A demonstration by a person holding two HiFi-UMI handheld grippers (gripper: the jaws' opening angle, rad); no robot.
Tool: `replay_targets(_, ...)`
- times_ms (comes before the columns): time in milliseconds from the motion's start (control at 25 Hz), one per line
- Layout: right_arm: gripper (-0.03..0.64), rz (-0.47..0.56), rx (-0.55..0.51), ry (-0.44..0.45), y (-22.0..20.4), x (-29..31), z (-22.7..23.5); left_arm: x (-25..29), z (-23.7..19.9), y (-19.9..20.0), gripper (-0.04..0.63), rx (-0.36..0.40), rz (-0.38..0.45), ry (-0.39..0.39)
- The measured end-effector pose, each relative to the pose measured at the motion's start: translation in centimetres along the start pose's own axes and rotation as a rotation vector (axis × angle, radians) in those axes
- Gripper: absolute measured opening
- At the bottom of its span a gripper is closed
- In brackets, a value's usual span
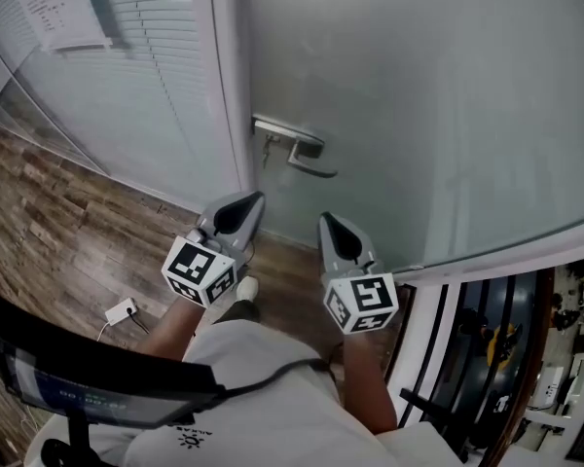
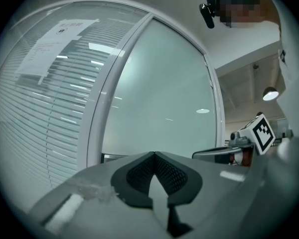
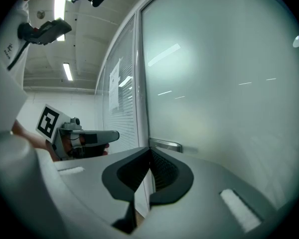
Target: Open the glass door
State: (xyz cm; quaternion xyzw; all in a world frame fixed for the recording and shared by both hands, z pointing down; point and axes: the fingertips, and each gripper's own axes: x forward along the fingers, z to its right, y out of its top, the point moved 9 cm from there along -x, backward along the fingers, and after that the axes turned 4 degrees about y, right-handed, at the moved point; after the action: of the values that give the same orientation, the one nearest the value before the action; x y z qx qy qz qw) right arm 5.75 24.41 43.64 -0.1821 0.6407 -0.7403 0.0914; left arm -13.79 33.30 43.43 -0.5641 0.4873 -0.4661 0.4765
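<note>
Hovers short of the handle (image 1: pixel 302 150) with left tool (image 1: pixel 256 199) and right tool (image 1: pixel 324 219) clenched empty; risks skidding off the lever.

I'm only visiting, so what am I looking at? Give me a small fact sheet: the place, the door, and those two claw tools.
Place: wooden floor, with a frosted glass door next to a window with blinds
Handle: metal lever near the door's edge by the frame, untouched
Left gripper: jaws together, empty, short of the lever
Right gripper: jaws together, empty, short of the lever
Extra: paper sheet on the blinds
</note>
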Motion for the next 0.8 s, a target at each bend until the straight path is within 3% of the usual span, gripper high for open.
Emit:
replay_targets(440,0.009,-0.028,-0.007,-0.125,2.5,6.6,1.4,4.9,-6.8,2.0,0.003,-0.007,-0.015,-0.132)
replay_targets(800,0.009,-0.057,-0.003,-0.211,2.0,9.4,2.7,7.7,-9.4,1.3,0.003,-0.031,-0.028,-0.212)
